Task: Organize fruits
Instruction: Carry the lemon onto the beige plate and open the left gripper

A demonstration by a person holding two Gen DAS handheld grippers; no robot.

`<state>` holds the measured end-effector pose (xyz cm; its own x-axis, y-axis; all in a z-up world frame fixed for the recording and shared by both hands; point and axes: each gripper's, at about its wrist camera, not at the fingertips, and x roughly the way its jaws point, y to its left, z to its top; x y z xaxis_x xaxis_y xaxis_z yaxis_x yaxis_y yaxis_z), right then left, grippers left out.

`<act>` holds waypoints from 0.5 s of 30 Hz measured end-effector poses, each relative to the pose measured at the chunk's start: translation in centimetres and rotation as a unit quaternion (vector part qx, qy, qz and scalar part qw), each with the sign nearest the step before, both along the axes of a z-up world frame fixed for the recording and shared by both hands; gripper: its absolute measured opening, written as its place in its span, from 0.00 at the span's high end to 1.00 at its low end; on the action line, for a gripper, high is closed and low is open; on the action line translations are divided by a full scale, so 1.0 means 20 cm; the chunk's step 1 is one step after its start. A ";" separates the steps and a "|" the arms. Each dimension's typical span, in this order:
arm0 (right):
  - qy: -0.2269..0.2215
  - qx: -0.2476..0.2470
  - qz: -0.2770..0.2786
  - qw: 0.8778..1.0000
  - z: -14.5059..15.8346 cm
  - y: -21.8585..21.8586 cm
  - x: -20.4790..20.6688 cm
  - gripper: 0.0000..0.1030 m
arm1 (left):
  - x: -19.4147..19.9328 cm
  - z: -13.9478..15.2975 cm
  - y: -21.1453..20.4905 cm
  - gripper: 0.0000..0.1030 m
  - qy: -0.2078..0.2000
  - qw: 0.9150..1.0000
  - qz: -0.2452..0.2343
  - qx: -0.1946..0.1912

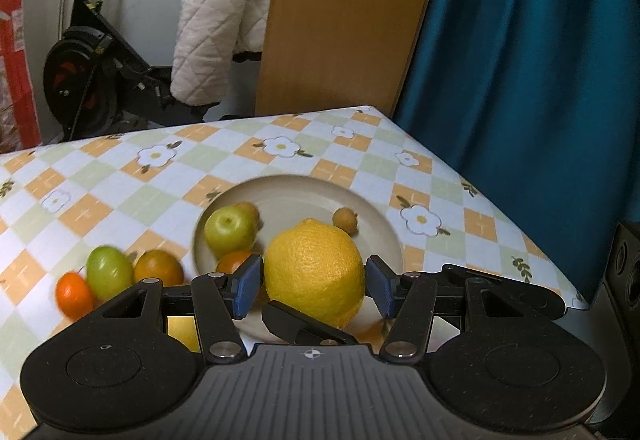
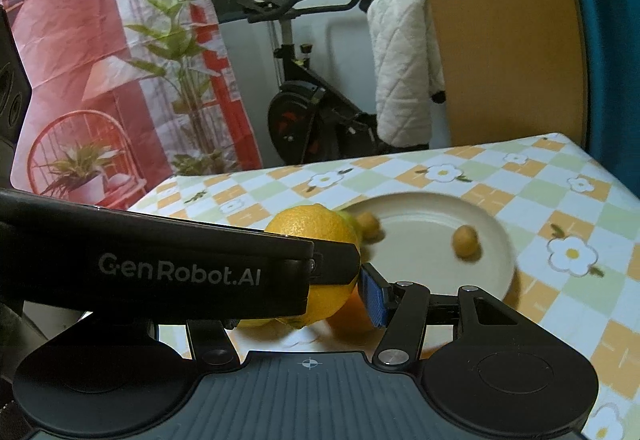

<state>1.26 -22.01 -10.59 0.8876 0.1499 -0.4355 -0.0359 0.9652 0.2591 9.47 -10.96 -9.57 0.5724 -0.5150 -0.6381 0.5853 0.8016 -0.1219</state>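
The left gripper [image 1: 315, 280] is clasping a large lemon [image 1: 315, 269] between its blue pads, above the near rim of a cream plate [image 1: 372, 216]; the right gripper [image 2: 360, 296] is sitting half hidden, its state unclear. Beyond, a green apple [image 1: 230, 229] is resting on the plate, on the checked tablecloth [image 1: 120, 180]

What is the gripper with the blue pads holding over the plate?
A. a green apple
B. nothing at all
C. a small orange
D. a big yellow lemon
D. In the left wrist view the left gripper has its blue pads against both sides of the big yellow lemon, above the near edge of the beige plate.
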 end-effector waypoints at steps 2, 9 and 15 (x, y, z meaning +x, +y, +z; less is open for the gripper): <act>0.001 -0.001 -0.005 1.000 0.00 -0.04 0.04 0.49 | 0.04 0.00 -0.03 0.43 0.002 1.000 -0.003 -0.001; 0.010 -0.007 -0.011 1.000 -0.01 -0.17 0.19 0.49 | 0.20 -0.03 -0.13 0.43 0.014 1.000 -0.007 -0.001; 0.027 -0.019 -0.007 0.999 -0.05 -0.23 0.35 0.49 | 0.33 -0.08 -0.18 0.43 0.027 1.000 0.000 0.003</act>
<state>8.24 -26.51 -11.57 0.8647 0.1201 -0.4878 -0.0092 0.9746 0.2236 16.04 -14.51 -11.15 0.5365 -0.5114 -0.6713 0.5786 0.8020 -0.1486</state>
